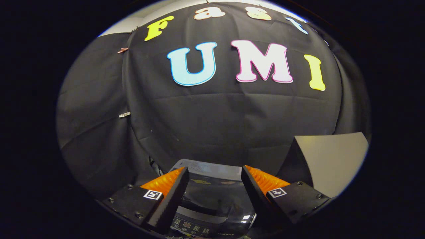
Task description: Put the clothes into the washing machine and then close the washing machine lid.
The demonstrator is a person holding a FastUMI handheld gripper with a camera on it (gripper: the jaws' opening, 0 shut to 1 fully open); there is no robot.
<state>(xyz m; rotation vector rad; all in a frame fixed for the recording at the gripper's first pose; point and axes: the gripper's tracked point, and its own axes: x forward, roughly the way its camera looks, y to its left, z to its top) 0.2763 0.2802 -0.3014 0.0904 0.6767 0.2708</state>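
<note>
Hand-held gripper spread above washing machine.

Washing machine between the fingers — dark glossy lid apparently closed, control panel nearest.

The gripper hangs above a top-loading washing machine, its fingers spread wide apart with nothing between them. Between and below the fingers lies the machine's dark glossy lid, which looks closed, with the control panel at its near edge. Beyond stands the black cloth wall. To the far right is a pale panel.
</note>
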